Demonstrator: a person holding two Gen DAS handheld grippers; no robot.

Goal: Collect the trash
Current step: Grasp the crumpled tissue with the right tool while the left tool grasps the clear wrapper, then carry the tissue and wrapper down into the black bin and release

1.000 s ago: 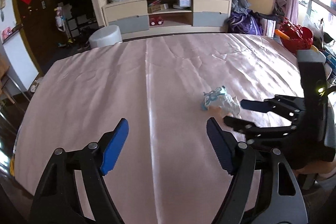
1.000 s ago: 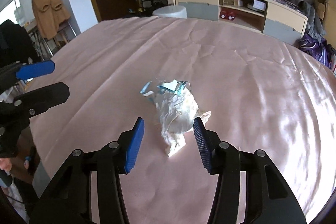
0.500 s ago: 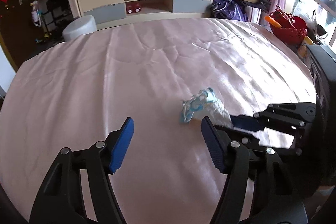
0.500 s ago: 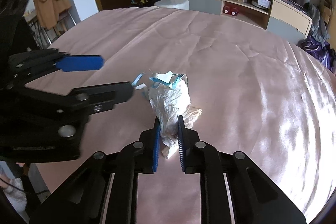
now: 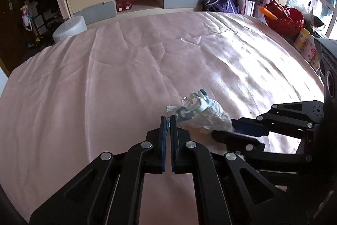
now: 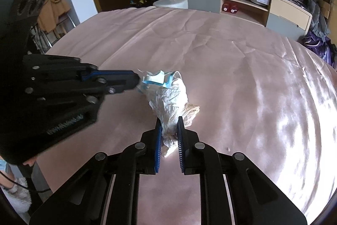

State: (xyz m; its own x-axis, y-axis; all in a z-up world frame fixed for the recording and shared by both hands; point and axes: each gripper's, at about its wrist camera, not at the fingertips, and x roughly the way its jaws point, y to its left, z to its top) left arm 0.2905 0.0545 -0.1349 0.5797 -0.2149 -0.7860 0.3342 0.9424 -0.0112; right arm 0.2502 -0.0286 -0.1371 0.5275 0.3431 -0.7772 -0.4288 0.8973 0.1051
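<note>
Grasp step: both grippers pinching one trash wad (image 6: 168, 98) lying on pink cloth (image 5: 105, 88). Right gripper (image 6: 169, 130) clamping wad's white paper end. Left gripper (image 5: 167, 125), jaws just closing, nipping its blue-white plastic end. Next move, likely: lifting both together, keeping pinch firm. No bin showing.

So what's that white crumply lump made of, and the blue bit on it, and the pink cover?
Lump: looks like thin paper or tissue, matte, full of fine crinkles. Blue bit: probably clear glossy plastic wrap with blue print; it glints and holds stiff curls. Cover: a satiny cloth, shiny in the window light, with soft creases.
</note>
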